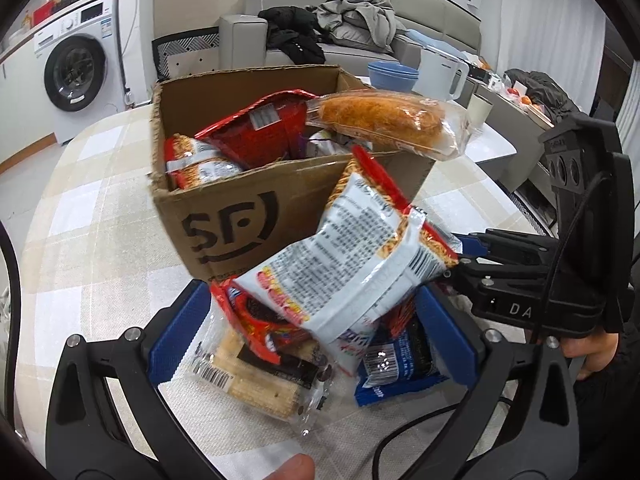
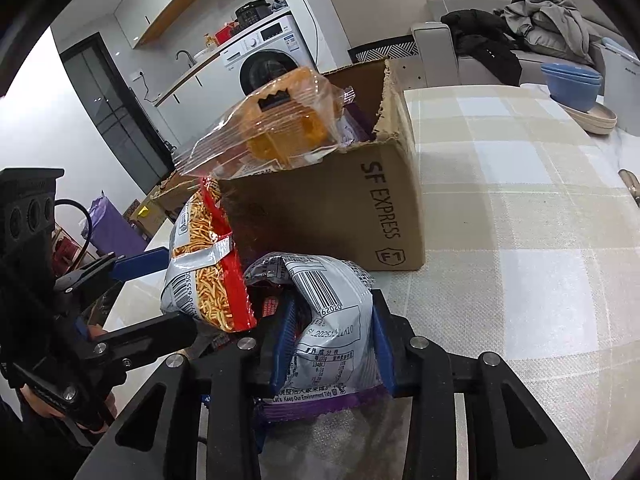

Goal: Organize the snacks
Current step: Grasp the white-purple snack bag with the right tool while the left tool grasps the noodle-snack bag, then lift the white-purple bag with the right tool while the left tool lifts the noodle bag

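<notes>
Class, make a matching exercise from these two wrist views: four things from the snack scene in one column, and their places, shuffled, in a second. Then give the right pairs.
Things
1. fried roll in clear wrap
2. silver packet with purple edge
3. blue bowls
4. corn pack

Places
A. between the right tool's pads
B. on the tablecloth, between the left tool's pads
C. sticking out over the cardboard box
D. stacked beyond the box

Pairs: 1-C, 2-A, 3-D, 4-B

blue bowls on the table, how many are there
2, nested in one stack of blue bowls on a beige plate at the table's far side, beyond the cardboard box. More may be hidden inside.
</notes>
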Tool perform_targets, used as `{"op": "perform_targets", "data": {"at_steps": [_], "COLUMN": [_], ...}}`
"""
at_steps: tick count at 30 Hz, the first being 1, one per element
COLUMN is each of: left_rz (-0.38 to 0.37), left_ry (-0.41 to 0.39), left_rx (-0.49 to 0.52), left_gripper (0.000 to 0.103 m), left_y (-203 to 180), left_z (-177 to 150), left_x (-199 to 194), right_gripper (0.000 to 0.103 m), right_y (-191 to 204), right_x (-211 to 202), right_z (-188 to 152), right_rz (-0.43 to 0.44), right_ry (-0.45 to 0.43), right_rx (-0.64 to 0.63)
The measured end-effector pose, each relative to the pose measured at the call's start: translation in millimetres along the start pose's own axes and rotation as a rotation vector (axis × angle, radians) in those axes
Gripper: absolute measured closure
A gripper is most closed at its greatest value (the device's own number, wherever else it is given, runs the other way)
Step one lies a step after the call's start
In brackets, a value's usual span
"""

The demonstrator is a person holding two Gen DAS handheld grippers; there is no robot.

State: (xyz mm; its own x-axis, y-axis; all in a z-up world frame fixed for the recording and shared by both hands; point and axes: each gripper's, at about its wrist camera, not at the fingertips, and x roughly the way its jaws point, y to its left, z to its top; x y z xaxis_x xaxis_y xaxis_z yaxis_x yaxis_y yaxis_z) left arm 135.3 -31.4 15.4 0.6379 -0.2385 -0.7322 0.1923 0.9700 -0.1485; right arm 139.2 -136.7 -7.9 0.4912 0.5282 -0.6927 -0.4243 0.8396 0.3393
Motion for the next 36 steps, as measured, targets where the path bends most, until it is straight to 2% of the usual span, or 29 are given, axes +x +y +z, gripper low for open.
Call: {"op": "perform_targets", "data": {"at_steps": [5, 7, 9, 15, 17, 24, 36], "left_rz": [0.008, 0.001, -0.032, -0.043, -0.050, -0.083, -0.112], "left_ry": [0.013, 0.014, 0.024, 0.006, -0.005, -0.027, -0.086], "left_rx": [0.075, 0.097, 0.105, 0.122, 0.103, 0.027, -0.024], "left_gripper": [0.001, 0.007, 0.029, 0.054, 0.058, 0.068, 0.074], "left_y": [-14, -18, -21, -23, -22, -9, 4], "left_z": [4, 5, 5, 0, -1, -6, -19], "left_x": [10, 12, 13, 9, 5, -9, -39], "right_gripper": [0.067, 0.067, 0.067, 0.068, 0.069, 0.069, 0.069], "right_y": [-3, -1, 1, -2, -4, -9, -2], "right_x": [-3, -3, -3, -6, -9, -25, -45], "right_z": [-2, -3, -4, -8, -8, -11, -16], "right_rz": [-0.004, -0.008, -0.014, -0.008, 0.000, 0.031, 0.023], "right_ry": [0.007, 0.010, 0.011, 0.003, -0.005, -0.049, -0.088], "right_rx": [-0.006, -0.012, -0.020, -0.010, 0.007, 0.036, 0.022]}}
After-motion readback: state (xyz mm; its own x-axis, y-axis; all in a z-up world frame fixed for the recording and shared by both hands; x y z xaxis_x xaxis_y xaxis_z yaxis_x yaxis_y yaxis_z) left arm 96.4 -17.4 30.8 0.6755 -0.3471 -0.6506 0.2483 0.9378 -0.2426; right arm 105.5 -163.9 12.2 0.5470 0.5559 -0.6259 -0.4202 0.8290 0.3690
